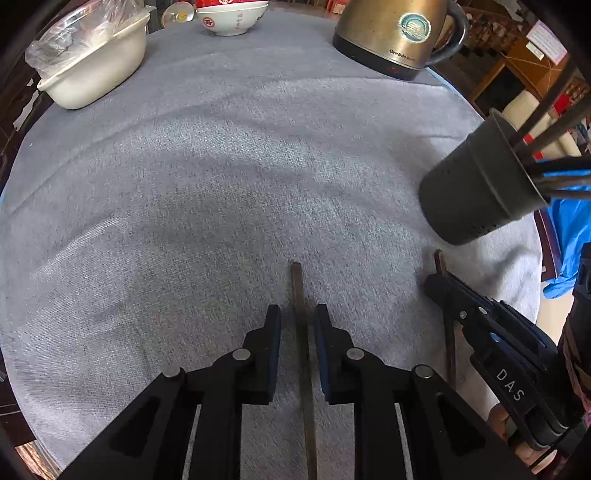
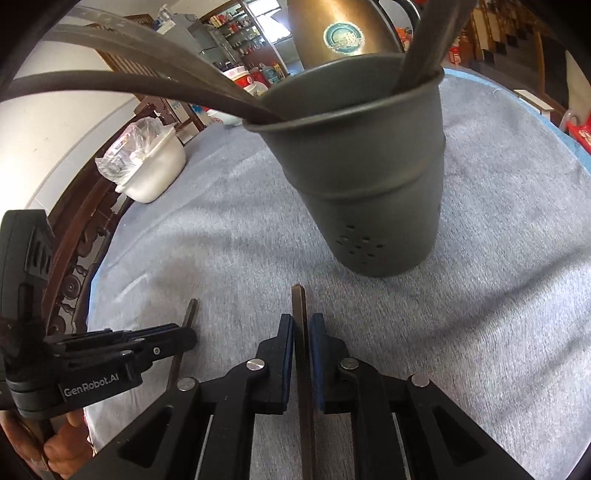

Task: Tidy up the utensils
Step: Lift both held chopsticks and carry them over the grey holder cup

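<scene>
Your right gripper (image 2: 301, 328) pinches a dark slim chopstick (image 2: 298, 306), just before the dark grey perforated metal holder (image 2: 369, 192). Your left gripper (image 1: 297, 321), marked "GenRobot.AI", stands slightly spread around another dark chopstick (image 1: 296, 280), pads apart from it. The brass-coloured kettle (image 1: 391, 33) reads "Grelide".

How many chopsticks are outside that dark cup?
2. The first chopstick sits inside the open left gripper; the second chopstick is pinched in the right gripper, just before the cup. More could be hidden beneath the tools.
</scene>
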The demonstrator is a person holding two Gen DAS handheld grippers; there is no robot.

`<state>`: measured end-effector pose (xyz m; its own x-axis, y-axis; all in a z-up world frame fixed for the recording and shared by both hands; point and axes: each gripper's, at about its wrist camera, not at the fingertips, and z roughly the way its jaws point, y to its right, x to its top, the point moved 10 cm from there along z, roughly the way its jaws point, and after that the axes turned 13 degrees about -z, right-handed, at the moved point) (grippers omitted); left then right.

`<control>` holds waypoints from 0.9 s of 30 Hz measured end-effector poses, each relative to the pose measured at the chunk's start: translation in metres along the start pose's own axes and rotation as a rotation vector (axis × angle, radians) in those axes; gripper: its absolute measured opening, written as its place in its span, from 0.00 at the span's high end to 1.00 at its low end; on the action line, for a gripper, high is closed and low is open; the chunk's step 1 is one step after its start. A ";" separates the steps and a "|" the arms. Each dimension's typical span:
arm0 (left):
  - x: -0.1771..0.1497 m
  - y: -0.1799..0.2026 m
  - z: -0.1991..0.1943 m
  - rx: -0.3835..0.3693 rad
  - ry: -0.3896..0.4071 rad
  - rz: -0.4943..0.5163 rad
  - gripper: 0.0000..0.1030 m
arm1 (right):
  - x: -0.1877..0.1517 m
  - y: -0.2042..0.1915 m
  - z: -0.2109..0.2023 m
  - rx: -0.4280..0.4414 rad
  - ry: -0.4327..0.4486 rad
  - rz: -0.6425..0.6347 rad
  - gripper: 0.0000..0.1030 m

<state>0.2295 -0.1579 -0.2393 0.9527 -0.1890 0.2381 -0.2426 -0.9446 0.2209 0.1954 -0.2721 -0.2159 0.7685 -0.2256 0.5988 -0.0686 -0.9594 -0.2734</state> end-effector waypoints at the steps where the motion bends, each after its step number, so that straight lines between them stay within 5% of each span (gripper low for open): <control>1: 0.002 -0.001 0.000 -0.001 0.002 0.000 0.82 | 0.000 0.000 0.000 -0.004 0.006 -0.006 0.88; 10: 0.009 0.009 0.006 0.042 0.051 0.024 0.89 | 0.000 -0.003 0.001 -0.074 0.003 -0.073 0.91; 27: -0.009 0.025 -0.032 0.103 0.179 0.025 0.95 | 0.002 0.000 -0.030 0.010 0.104 0.001 0.93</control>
<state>0.2086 -0.1713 -0.2058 0.8965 -0.1709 0.4089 -0.2373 -0.9644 0.1171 0.1780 -0.2773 -0.1918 0.6984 -0.2432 0.6731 -0.0625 -0.9576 -0.2812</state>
